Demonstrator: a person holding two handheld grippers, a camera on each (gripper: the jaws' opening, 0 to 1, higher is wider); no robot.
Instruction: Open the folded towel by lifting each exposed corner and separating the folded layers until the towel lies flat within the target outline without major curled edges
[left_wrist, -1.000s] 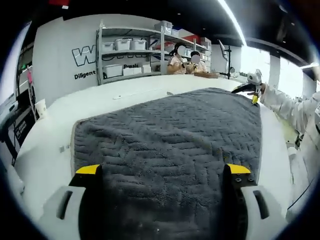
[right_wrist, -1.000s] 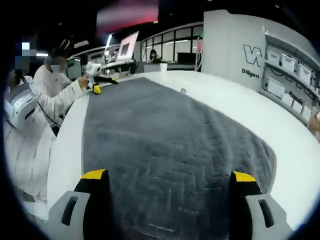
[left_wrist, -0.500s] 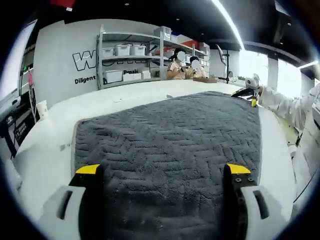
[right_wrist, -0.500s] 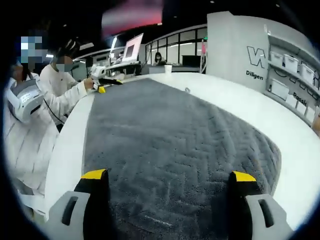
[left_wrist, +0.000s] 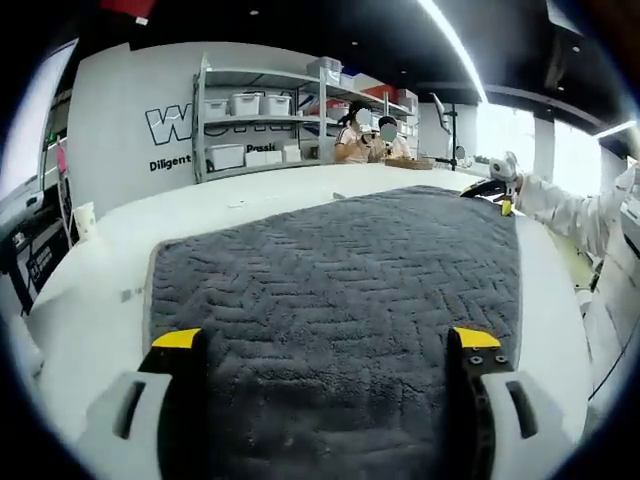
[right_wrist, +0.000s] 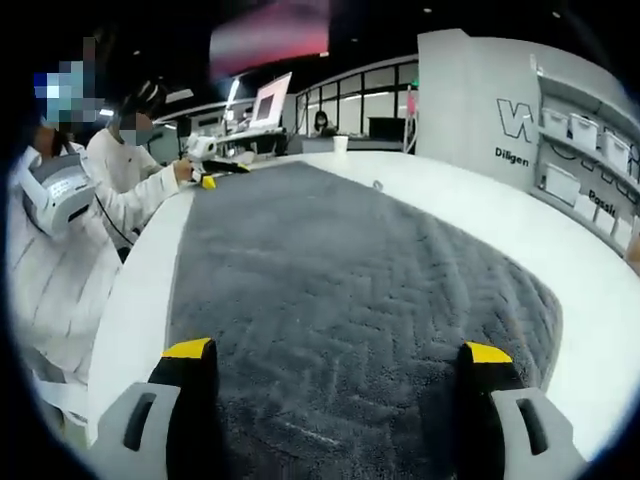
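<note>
While the dark grey herringbone-textured towel (left_wrist: 340, 300) lies spread out on the white surface (left_wrist: 90, 310), both tongs sit low over it with jaws wide apart, nothing between them

Left tongs (left_wrist: 327, 345): yellow-tipped jaws over the towel's near edge; towel runs from there toward the far side of the surface, its left edge parallel to the surface's left edge with a bare white strip between. Right tongs (left_wrist: 497, 190) show at the towel's far right corner, held out by a person's white sleeve (left_wrist: 565, 205)

Right tongs (right_wrist: 338, 355): same spread stance over the towel (right_wrist: 340, 280) at the opposite end. Left tongs (right_wrist: 205, 165) show at the far left corner of the towel, by the surface (right_wrist: 135, 300) edge. Towel looks flat, no obvious curled edge in either view; target outline can't be made out

Background: metal shelving with white storage bins (left_wrist: 250, 115) against a lettered white wall, seated people (left_wrist: 370, 135) beyond the far edge of the surface
</note>
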